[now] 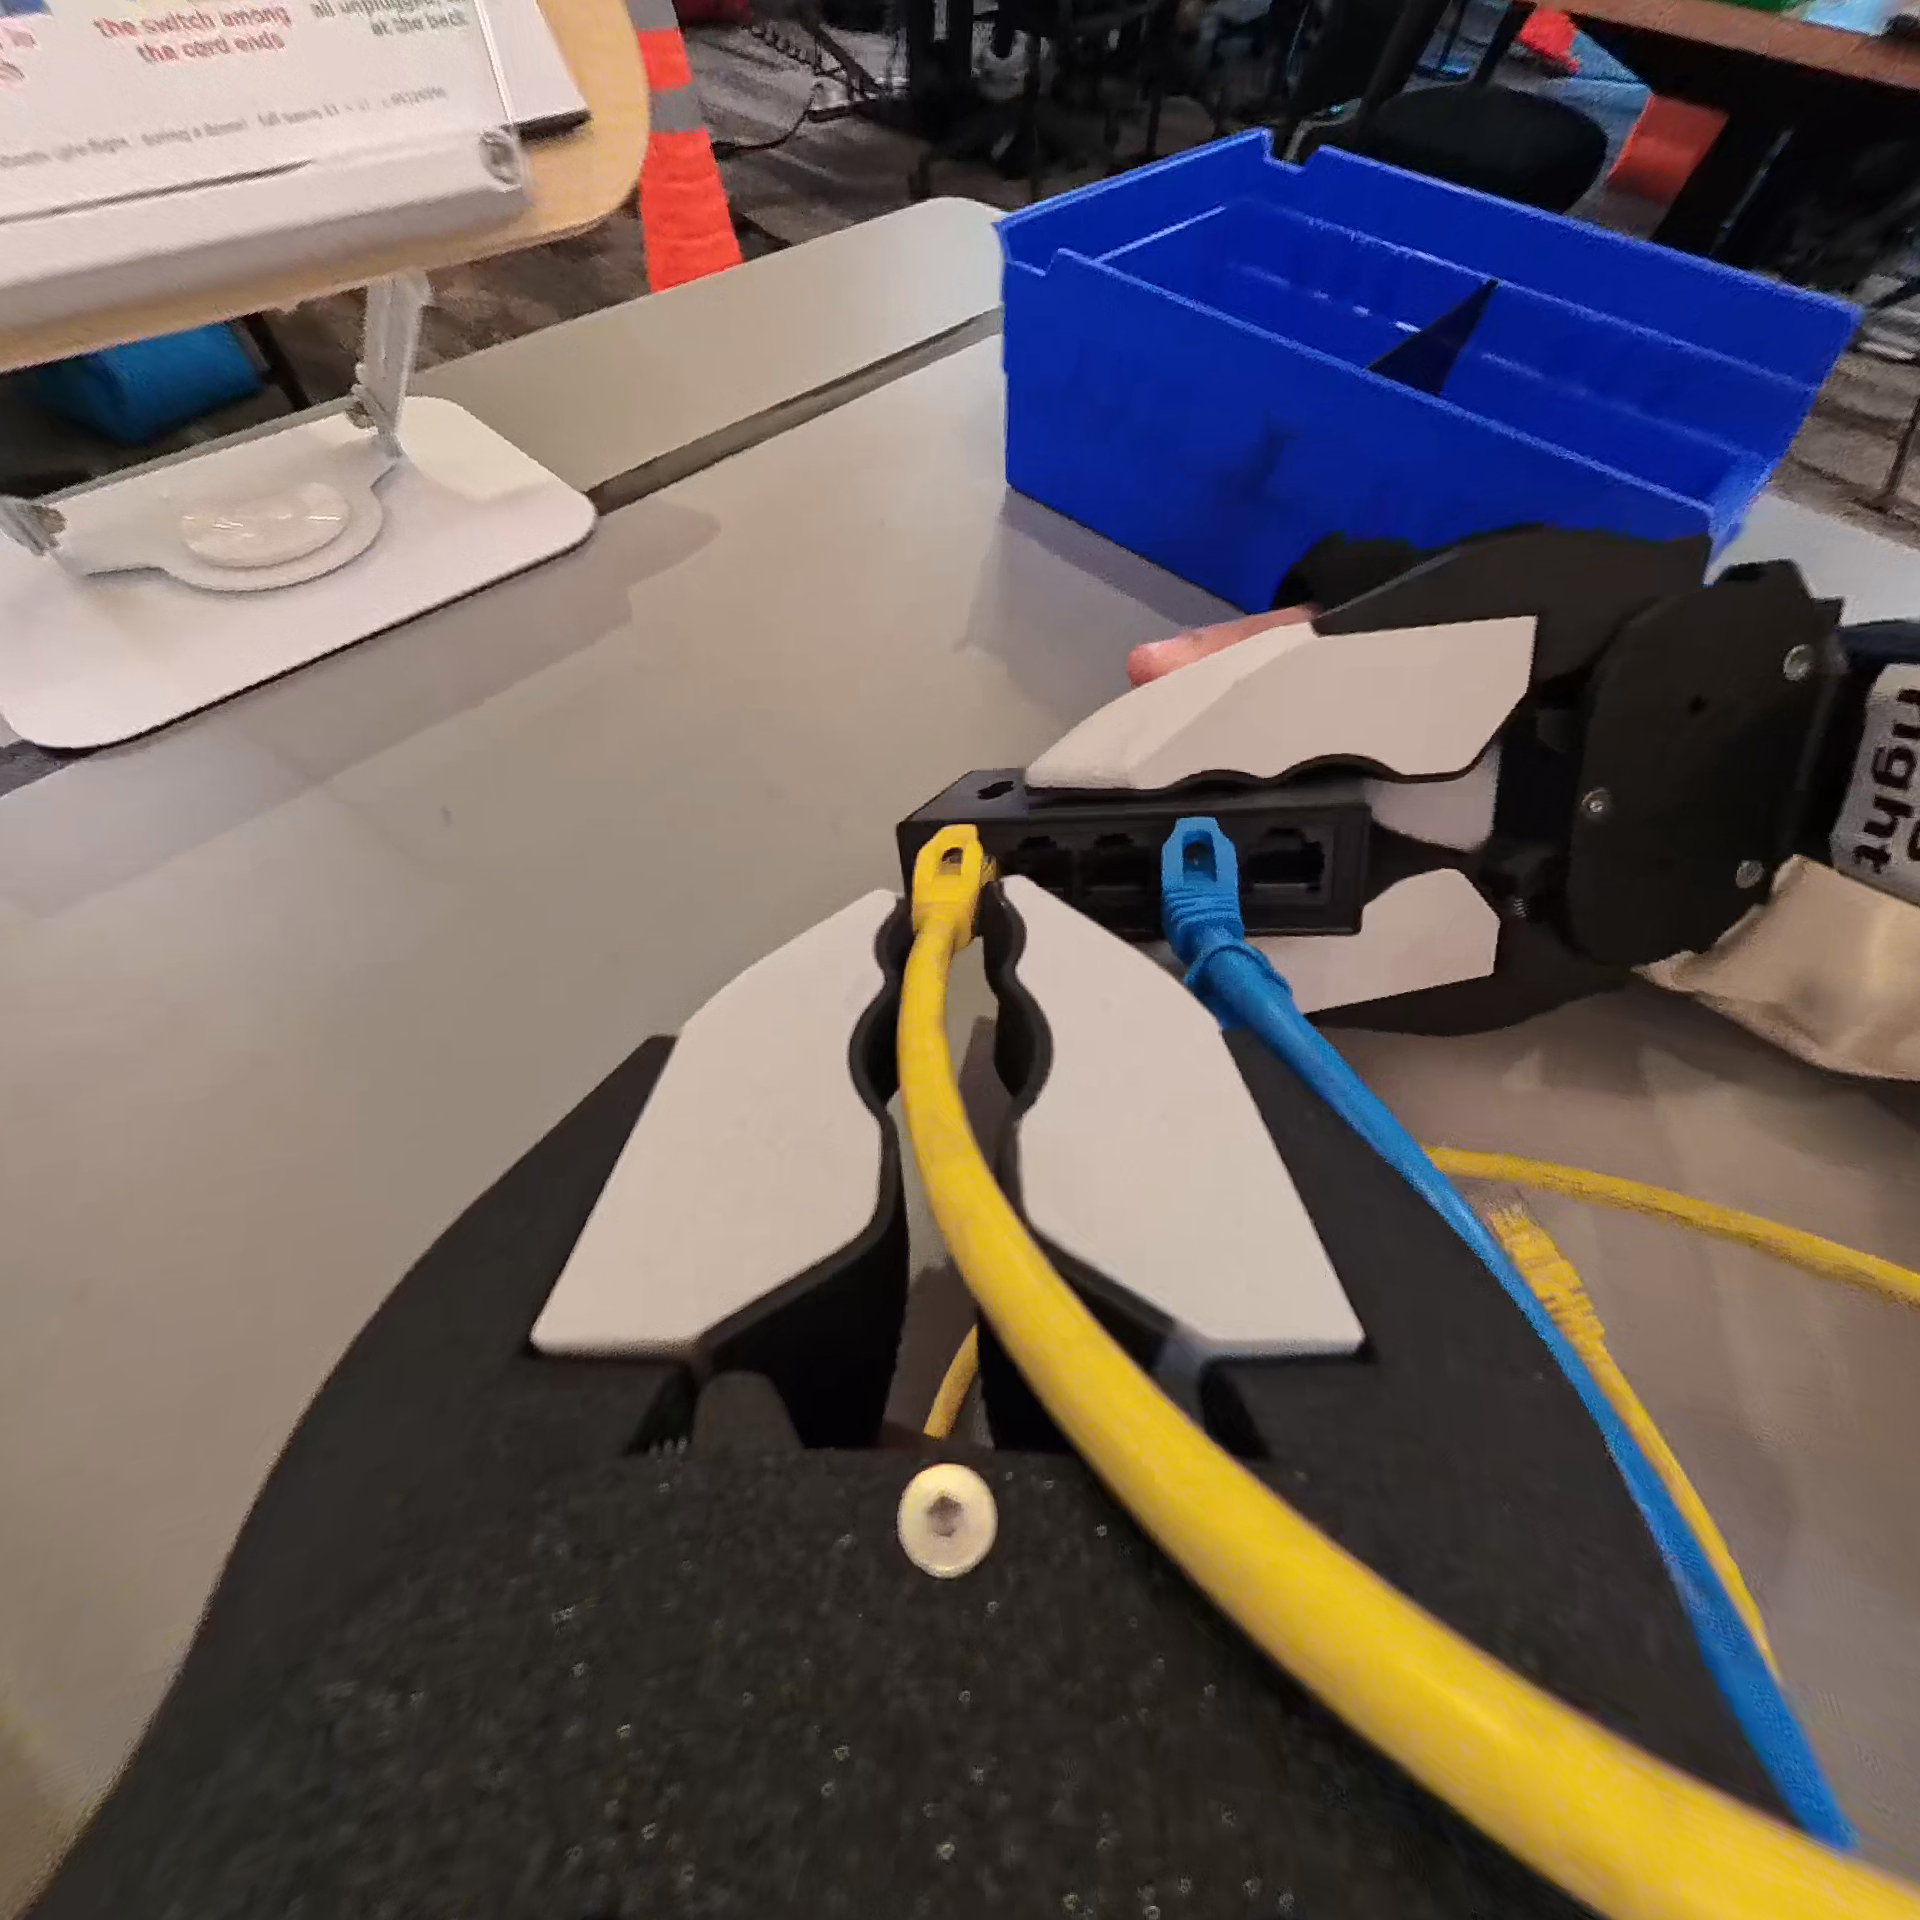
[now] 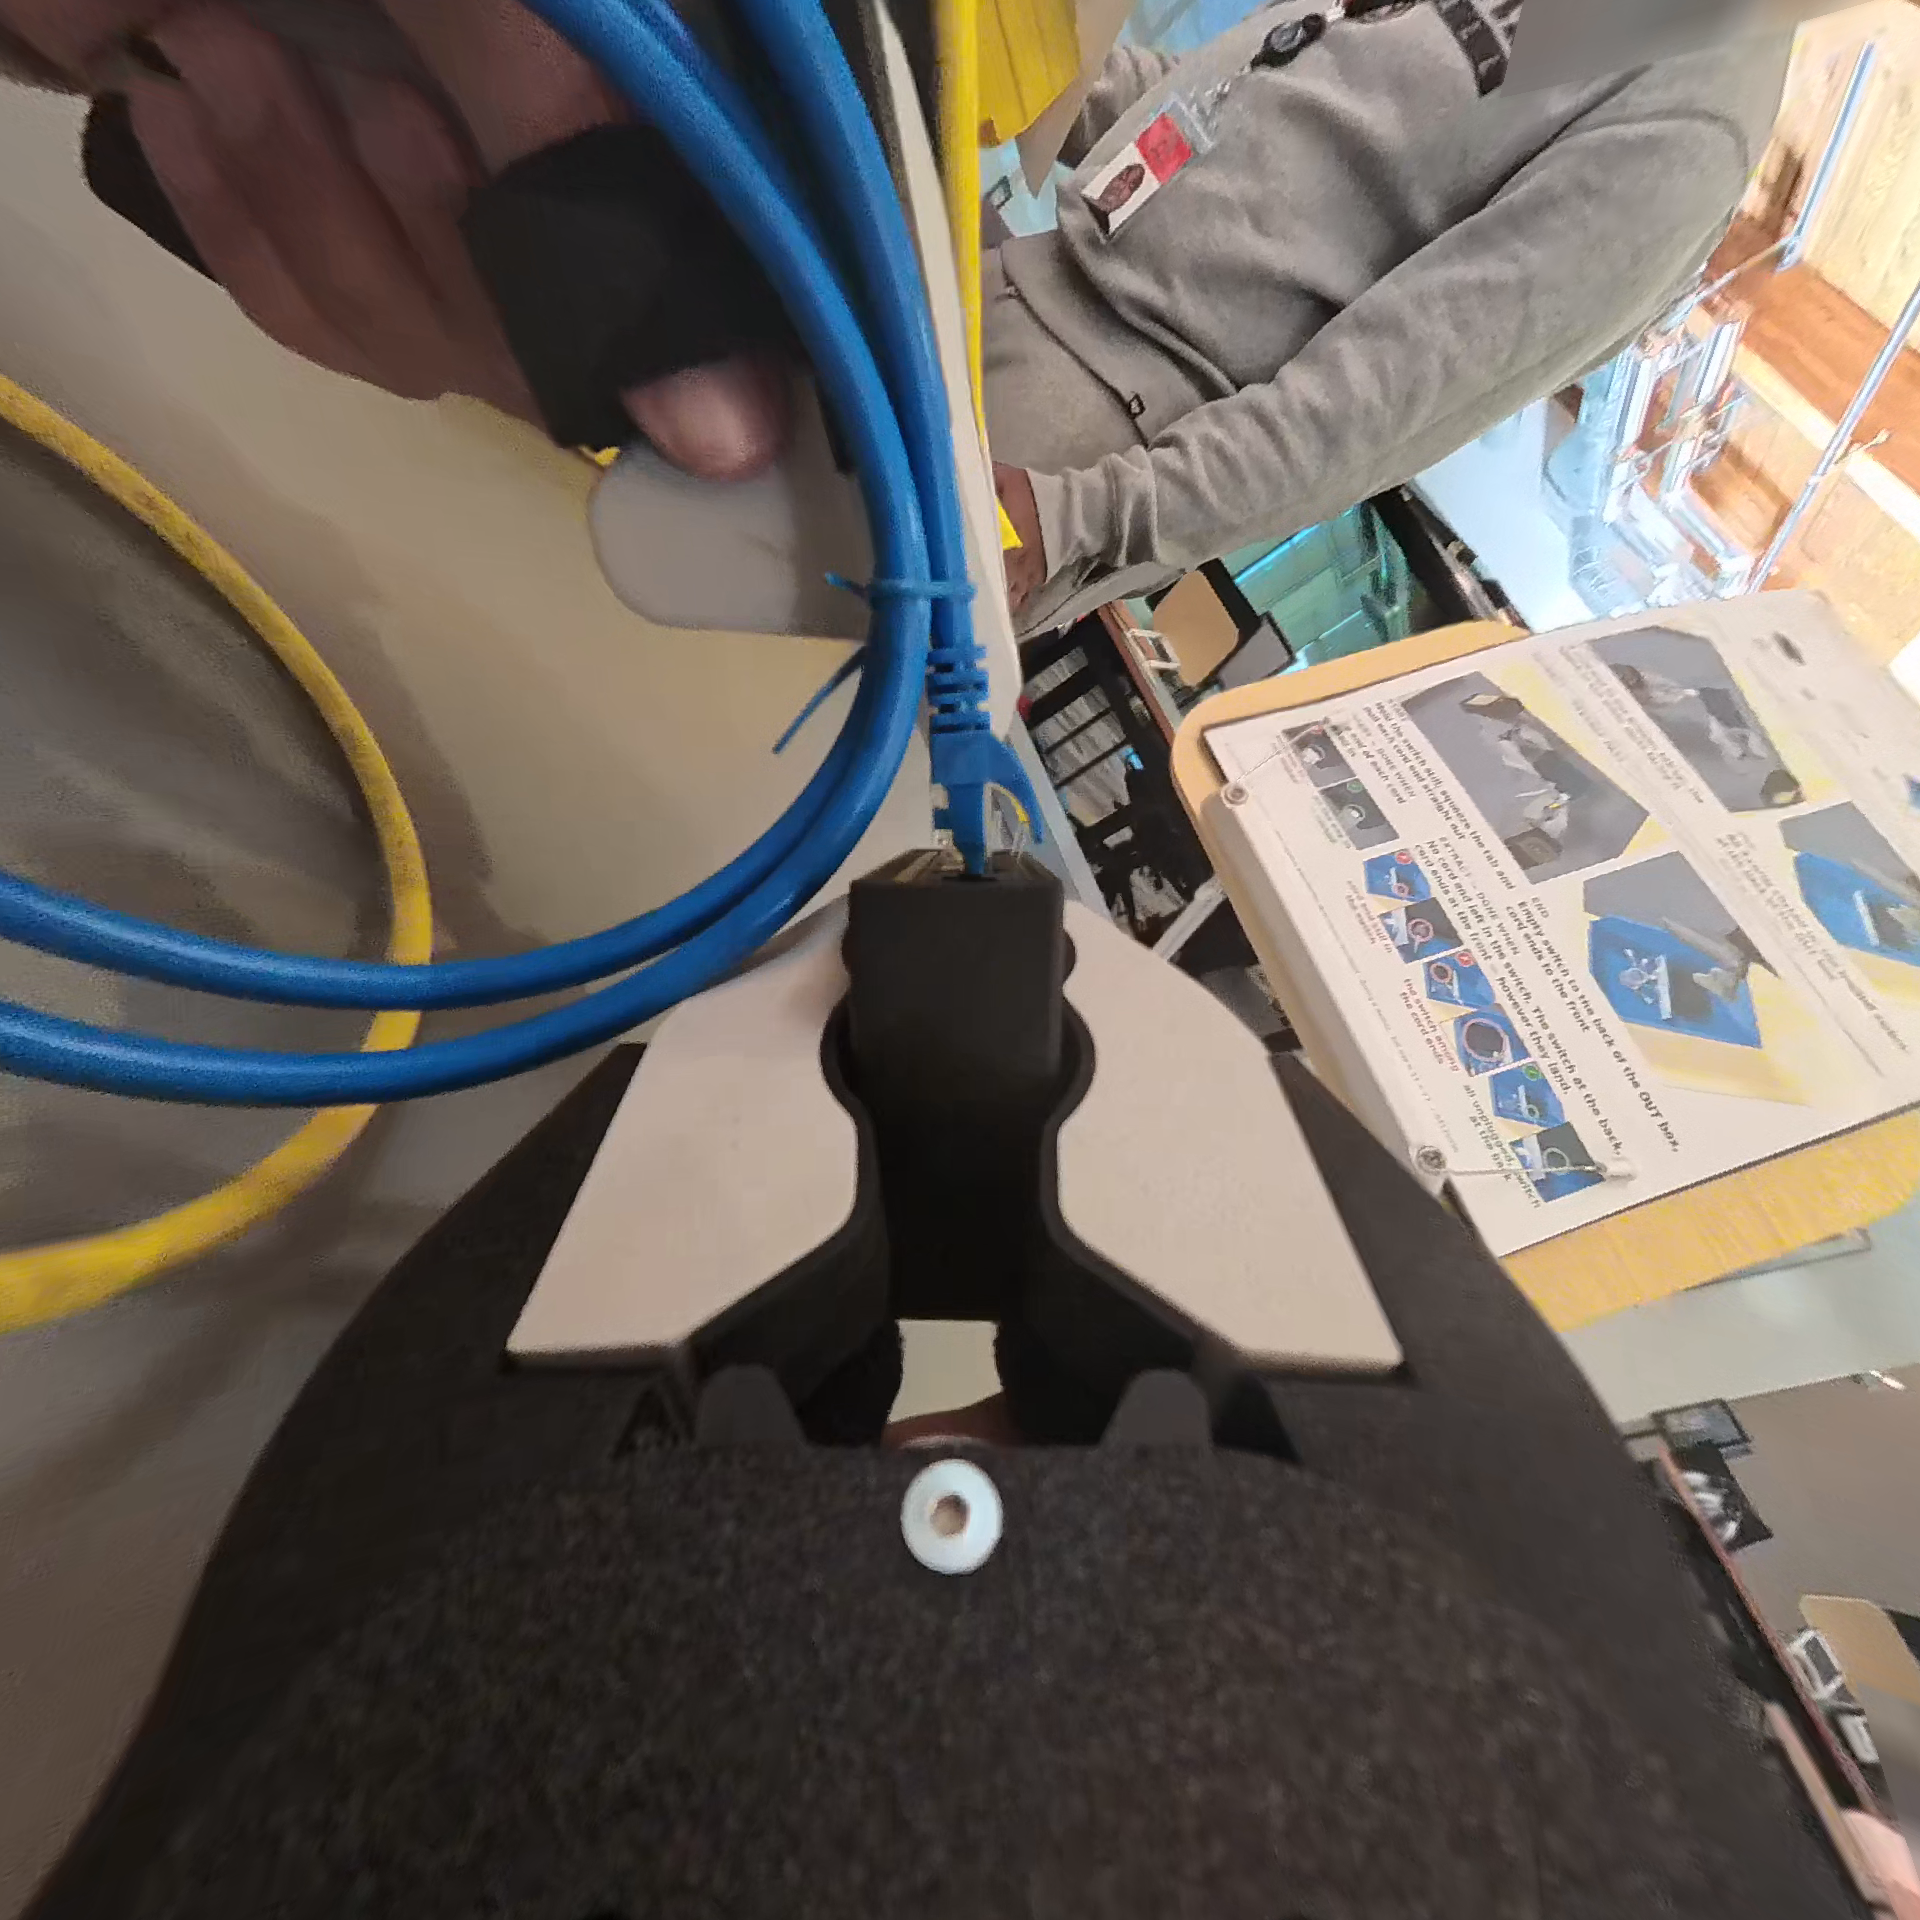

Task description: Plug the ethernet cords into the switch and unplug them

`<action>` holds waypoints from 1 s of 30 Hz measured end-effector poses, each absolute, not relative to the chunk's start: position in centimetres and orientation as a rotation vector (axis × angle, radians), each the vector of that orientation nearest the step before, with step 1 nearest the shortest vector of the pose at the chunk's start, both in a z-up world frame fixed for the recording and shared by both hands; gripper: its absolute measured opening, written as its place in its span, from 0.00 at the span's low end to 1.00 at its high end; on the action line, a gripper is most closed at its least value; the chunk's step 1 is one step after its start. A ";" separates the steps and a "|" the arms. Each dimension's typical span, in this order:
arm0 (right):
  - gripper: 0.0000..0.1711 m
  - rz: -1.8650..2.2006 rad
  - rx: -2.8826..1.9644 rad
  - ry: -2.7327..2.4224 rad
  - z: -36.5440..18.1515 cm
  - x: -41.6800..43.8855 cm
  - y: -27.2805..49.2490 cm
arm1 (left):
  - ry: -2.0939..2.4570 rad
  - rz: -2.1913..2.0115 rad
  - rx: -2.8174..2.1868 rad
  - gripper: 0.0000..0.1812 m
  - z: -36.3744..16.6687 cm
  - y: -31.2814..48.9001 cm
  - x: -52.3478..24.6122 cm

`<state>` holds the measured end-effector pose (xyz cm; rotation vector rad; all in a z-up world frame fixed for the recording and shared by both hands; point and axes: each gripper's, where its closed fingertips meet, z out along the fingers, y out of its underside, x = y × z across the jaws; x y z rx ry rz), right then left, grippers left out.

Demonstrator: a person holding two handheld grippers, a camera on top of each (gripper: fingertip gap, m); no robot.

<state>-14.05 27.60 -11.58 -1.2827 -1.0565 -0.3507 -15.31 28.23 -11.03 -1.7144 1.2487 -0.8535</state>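
Note:
In the left wrist view the black switch [image 1: 1132,868] is held just above the grey table [image 1: 468,935]. A yellow cord's plug [image 1: 948,873] sits in its leftmost port and a blue cord's plug [image 1: 1200,878] in a port further right. My left gripper [image 1: 951,920] is shut on the yellow plug's boot, right at the switch. My right gripper [image 2: 956,935] is shut on the switch [image 2: 956,1039] from its end; its fingers [image 1: 1278,707] clamp it above and below. The blue plug [image 2: 966,779] shows in the right wrist view, with the blue cord [image 2: 520,977] looping left.
An open blue bin [image 1: 1351,364] stands behind the switch. A white sign stand [image 1: 260,540] is at the far left and an orange cone [image 1: 681,187] beyond the table. Loose yellow cord [image 1: 1714,1236] lies at the right. A person in a grey hoodie [image 2: 1299,312] stands nearby.

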 end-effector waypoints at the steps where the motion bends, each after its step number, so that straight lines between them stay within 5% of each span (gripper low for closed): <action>1: 0.16 -0.341 -1.276 -1.063 -11.6 -14.1 27.4 | 1.265 -0.865 -1.722 0.08 -11.3 28.2 -15.3; 12: 0.17 -0.218 -1.269 -1.030 -11.0 -13.9 26.9 | 1.339 -1.011 -1.699 0.07 -10.2 27.2 -15.4; 16: 0.17 0.104 -1.257 -0.883 -7.9 -13.9 25.6 | 1.447 -1.158 -1.567 0.22 -7.5 25.8 -16.7; 20: 0.17 0.487 -1.237 -0.793 -5.7 -14.5 24.0 | 1.495 -1.249 -1.443 0.25 -5.8 24.6 -17.3; 30: 0.18 1.048 -1.186 -0.760 -4.6 -17.5 21.1 | 1.566 -1.250 -1.200 0.15 -6.3 20.5 -15.8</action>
